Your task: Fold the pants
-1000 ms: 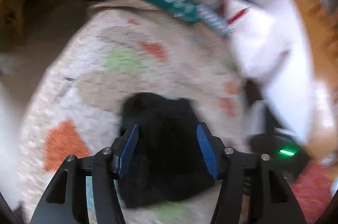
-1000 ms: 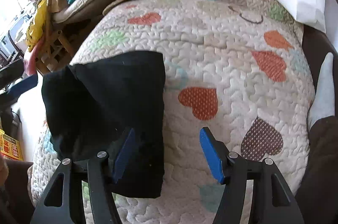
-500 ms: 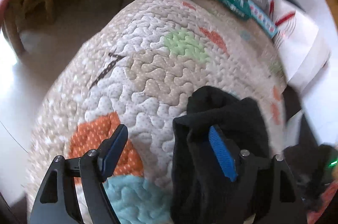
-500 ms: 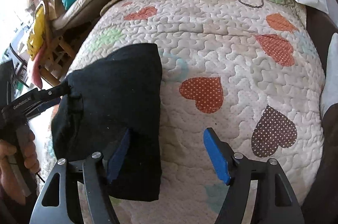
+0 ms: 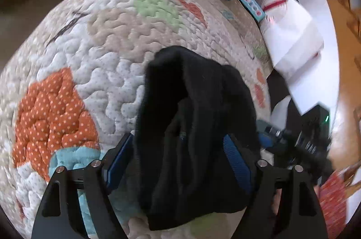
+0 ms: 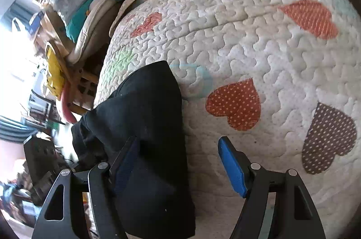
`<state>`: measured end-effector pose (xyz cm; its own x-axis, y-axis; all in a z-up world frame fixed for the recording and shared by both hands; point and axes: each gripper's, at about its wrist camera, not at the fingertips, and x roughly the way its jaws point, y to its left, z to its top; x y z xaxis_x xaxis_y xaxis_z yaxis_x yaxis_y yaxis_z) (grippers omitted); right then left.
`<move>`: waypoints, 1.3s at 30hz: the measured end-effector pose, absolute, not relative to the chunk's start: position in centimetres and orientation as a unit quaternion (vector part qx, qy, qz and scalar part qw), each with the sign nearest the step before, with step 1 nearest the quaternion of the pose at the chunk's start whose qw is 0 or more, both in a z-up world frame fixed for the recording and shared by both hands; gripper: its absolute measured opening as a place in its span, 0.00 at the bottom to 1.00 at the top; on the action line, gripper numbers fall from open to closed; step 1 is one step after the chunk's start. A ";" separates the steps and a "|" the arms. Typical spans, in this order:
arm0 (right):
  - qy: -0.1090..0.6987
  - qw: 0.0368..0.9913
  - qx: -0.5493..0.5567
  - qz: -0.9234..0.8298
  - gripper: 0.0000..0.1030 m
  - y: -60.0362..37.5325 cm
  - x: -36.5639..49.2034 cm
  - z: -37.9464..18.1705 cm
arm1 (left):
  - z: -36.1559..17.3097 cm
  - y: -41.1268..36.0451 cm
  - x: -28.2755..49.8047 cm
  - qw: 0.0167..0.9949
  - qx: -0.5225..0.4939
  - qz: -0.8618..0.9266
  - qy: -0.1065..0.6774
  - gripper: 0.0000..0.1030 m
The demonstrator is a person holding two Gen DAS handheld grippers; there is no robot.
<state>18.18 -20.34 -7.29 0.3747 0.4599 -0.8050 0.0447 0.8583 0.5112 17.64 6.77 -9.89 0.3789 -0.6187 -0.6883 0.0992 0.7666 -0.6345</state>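
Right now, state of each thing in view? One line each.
Black pants: partly folded, bunched at one end, lying on the quilt.
Left claw: open, fingers either side of the bunched end.
Right claw: open, one finger over the pants.
Quilt: spread flat.

The pants lie on the quilt, between my left gripper's fingers and left of my right gripper.

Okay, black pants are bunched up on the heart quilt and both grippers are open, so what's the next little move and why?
Probably close the left gripper on the black pants. The raised bunch already sits between its open fingers, while the right gripper is open with only its left finger over the cloth. A pinch there would let you lift that fold and lay it flat on the quilt.
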 end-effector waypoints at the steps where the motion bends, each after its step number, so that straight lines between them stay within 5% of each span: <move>1: 0.543 0.795 0.237 0.132 0.75 -20.3 18.3 -7.4 | -9.9 6.4 17.6 0.794 -0.248 -0.228 0.506 0.84; 10: 0.543 0.770 0.299 0.151 0.80 -20.8 20.1 -9.3 | -10.4 6.1 17.7 0.798 -0.259 -0.243 0.486 0.94; 13: 0.540 0.756 0.333 0.165 0.80 -20.8 20.5 -10.4 | -10.6 5.8 17.9 0.792 -0.263 -0.249 0.492 0.67; 16: 0.535 0.752 0.335 0.190 0.79 -20.1 20.5 -10.5 | -10.7 5.6 18.2 0.792 -0.259 -0.246 0.496 0.51; 17: 0.539 0.743 0.338 0.209 0.62 -19.4 20.4 -10.4 | -10.6 5.5 18.3 0.792 -0.259 -0.241 0.497 0.43; 20: 0.533 0.770 0.278 0.216 0.46 -17.6 20.1 -7.7 | -9.5 4.9 18.7 0.800 -0.244 -0.233 0.496 0.34; 23: 0.517 0.788 0.248 0.224 0.36 -16.9 20.3 -4.8 | -7.9 3.6 19.7 0.811 -0.225 -0.238 0.484 0.32; 28: 0.498 0.818 0.209 0.198 0.35 -18.3 22.2 -1.4 | -6.8 1.0 22.8 0.810 -0.226 -0.246 0.482 0.32; 39: 0.497 0.820 0.252 0.132 0.35 -25.4 27.1 -4.4 | -8.0 -6.3 29.6 0.815 -0.146 -0.237 0.509 0.35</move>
